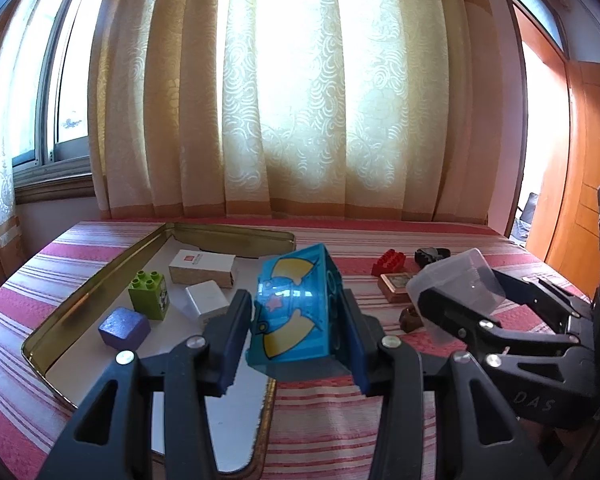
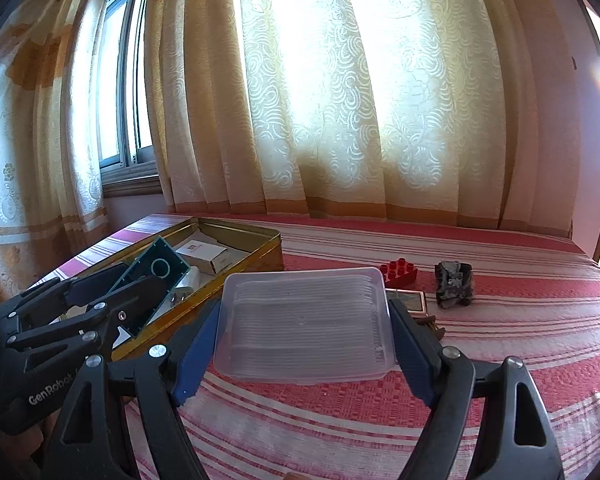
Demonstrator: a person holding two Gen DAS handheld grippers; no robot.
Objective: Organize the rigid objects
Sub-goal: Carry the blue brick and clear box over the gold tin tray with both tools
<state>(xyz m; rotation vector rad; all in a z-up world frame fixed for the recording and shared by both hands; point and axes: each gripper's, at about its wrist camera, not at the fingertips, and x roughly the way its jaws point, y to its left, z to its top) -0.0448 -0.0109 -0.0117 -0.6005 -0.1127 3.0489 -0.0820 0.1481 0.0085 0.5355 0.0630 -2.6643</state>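
Left tool (image 1: 298, 322) clamps the tilted blue brick (image 1: 296, 312) above the tin's (image 1: 100, 280) near edge, right tool (image 2: 305, 338) grips a clear box (image 2: 306, 326); best level brick, lower into bare tin floor.

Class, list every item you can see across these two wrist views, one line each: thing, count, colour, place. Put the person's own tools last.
tin tray: one, gold, left on the bed
green brick: one, in tray
purple block: one, in tray
white boxes: two, in tray
red brick: one, on bedspread
black lump: one, right of red brick
copper-framed tile: one, near red brick
brown piece: one, small, on bedspread
blue brick: one, tilted, in left gripper
clear plastic box: one, in right gripper
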